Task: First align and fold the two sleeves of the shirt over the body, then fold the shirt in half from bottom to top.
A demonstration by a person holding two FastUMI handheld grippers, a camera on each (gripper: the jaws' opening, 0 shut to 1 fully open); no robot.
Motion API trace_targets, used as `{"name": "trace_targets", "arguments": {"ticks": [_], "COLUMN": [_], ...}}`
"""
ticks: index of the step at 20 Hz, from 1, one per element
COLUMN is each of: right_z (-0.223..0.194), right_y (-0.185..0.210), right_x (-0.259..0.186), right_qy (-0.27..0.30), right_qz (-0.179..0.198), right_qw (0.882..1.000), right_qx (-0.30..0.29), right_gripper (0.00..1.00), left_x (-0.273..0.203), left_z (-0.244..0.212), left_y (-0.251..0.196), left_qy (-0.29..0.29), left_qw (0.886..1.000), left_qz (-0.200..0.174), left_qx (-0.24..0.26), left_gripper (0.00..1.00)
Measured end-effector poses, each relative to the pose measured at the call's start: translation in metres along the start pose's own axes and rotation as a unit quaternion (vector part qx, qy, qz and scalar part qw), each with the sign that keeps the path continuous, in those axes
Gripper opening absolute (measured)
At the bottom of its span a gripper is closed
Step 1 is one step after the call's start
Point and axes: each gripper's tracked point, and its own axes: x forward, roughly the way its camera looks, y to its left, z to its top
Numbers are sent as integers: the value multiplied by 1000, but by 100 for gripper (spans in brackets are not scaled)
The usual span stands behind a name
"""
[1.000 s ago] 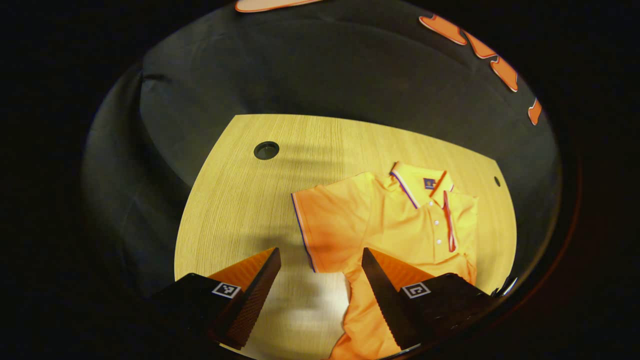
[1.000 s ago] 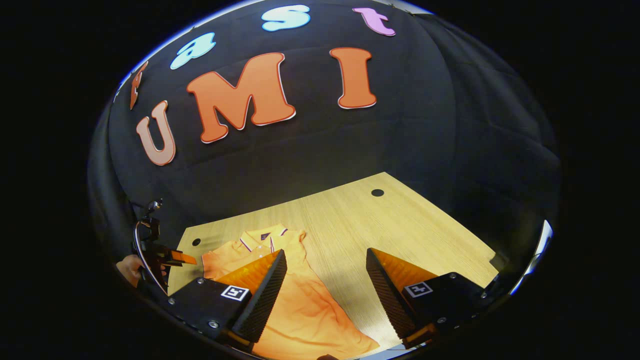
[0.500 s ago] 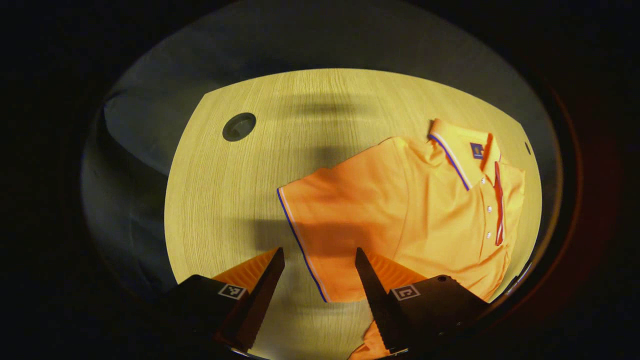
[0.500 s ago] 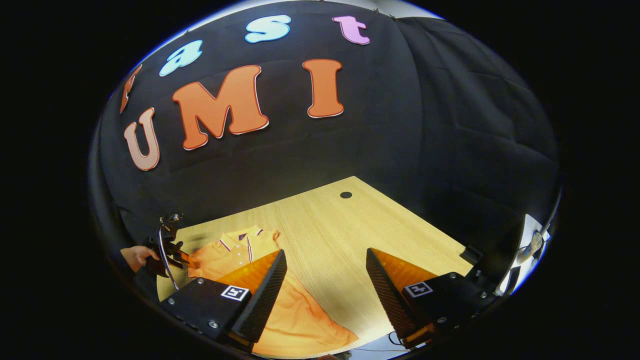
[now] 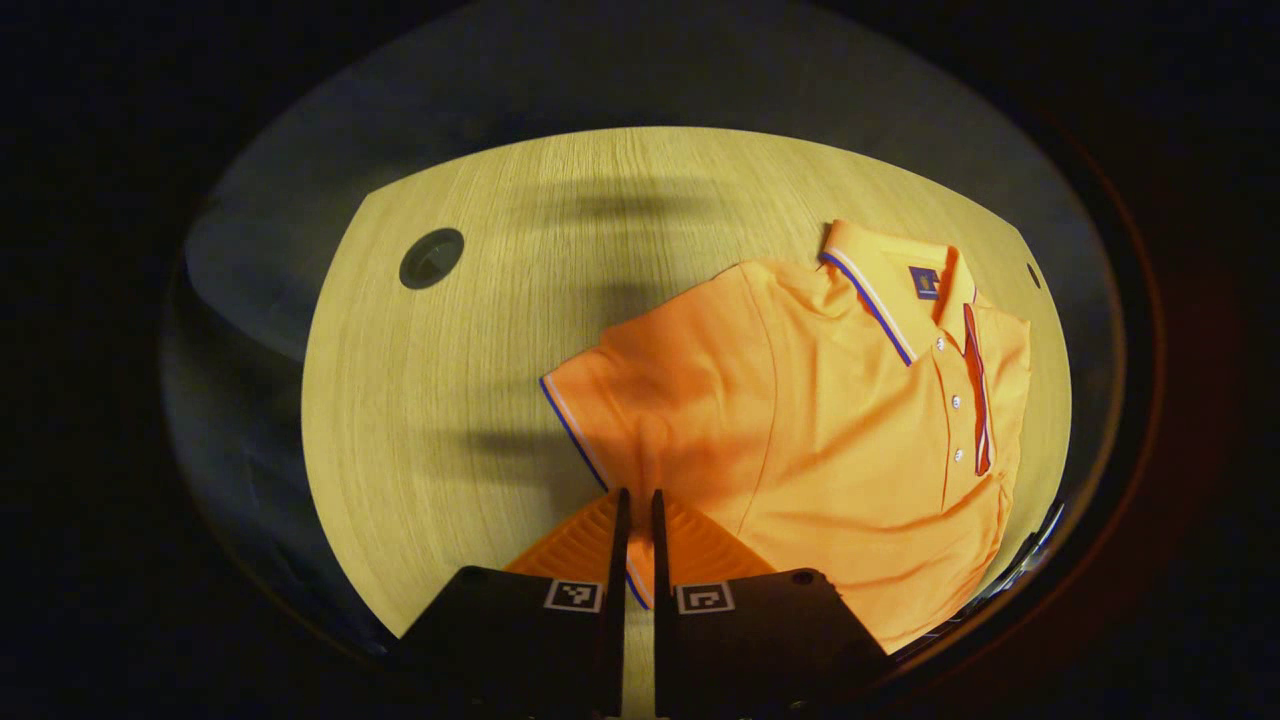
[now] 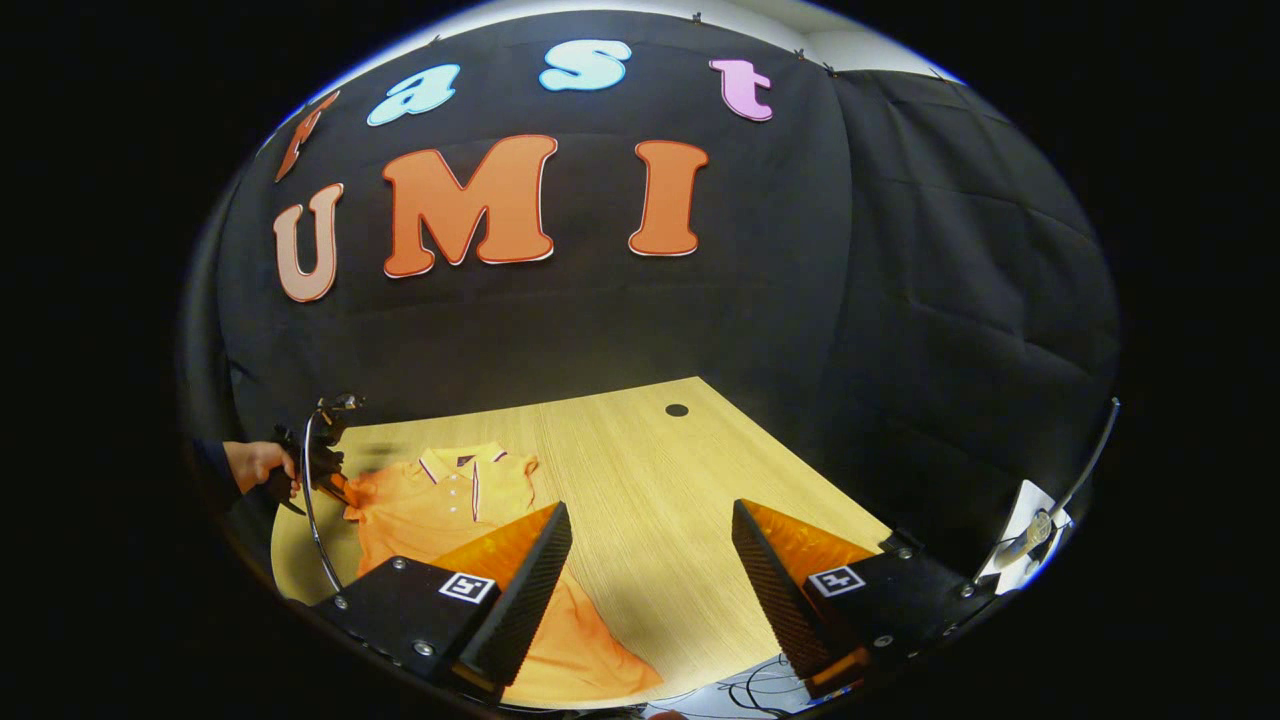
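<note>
Sleeve hem between left gripper fingers

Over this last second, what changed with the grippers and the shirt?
The left gripper came down toward the sleeve and its jaws closed from wide open onto the sleeve's hem. The right gripper drew back a little from the shirt, jaws open as before. The shirt stayed flat on the table, nothing folded yet.
</note>
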Motion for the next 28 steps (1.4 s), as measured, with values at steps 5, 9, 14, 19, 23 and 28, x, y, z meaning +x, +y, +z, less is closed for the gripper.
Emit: {"name": "trace_targets", "arguments": {"ticks": [5, 9, 14, 19, 23, 28], "right_z": [2, 2, -11, -11, -13, -9], "right_y": [5, 1, -9, -18, -15, 1], "right_x": [8, 5, -13, -18, -7, -1], "right_qy": [5, 1, 9, -4, -8, -25], "right_qz": [15, 13, -6, -5, 31, 94], "right_qw": [1000, 999, 999, 998, 998, 995], "right_qx": [21, 33, 45, 55, 45, 26], "right_gripper": [98, 98, 98, 98, 98, 98], "left_x": [-47, -59, -71, -100, -155, -231], "left_z": [34, 51, 50, 30, 4, -38], "left_y": [-38, -99, -158, -139, -125, -107], "left_qy": [-56, -78, -113, -153, -228, -336], "left_qw": [995, 989, 977, 977, 967, 939], "left_qz": [-1, -38, -118, -94, -86, -63], "left_qx": [82, 120, 135, 114, 77, 30], "left_gripper": [12, 12, 35, 90, 100, 100]}}
